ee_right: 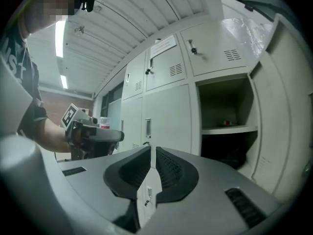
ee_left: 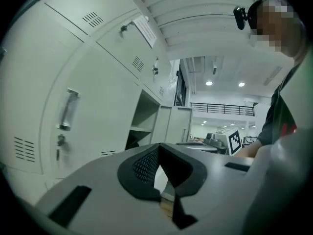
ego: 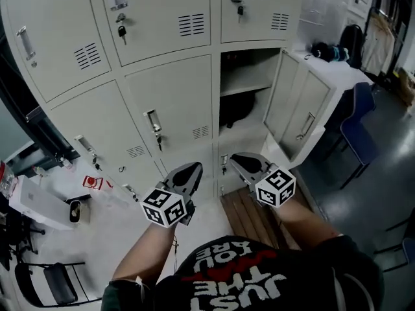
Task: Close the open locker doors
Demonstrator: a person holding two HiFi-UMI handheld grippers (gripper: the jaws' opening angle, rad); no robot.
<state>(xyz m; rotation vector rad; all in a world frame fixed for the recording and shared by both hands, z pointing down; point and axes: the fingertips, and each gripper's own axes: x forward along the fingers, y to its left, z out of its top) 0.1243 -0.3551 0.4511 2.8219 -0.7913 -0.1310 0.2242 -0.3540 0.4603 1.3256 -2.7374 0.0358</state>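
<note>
Black printed T-shirt at the bottom of the head view, with two bare forearms reaching out from it, one gripper in each hand.

Left gripper: the dark ribbed pads meet at the tips. Only a small wedge of gap shows further back, and nothing is in it. It holds nothing and touches nothing. Ahead of the tips and to their left is a closed locker door with a handle and a key in the lock, well apart from the tips.

Right gripper: the fingers are all but together. A thin slit runs between them and nothing is gripped. It is clear of every surface.

Open locker door: it is swung out, hinged on its right side, and stands ahead of the right fingertips and to their right. Neither gripper touches it. The open compartment is just left of that door, with a shelf across it. Something dark sits under the shelf; I cannot tell what it is.

A slatted wooden board lies on the floor below the right gripper. The grippers are side by side, near each other and apart.
</note>
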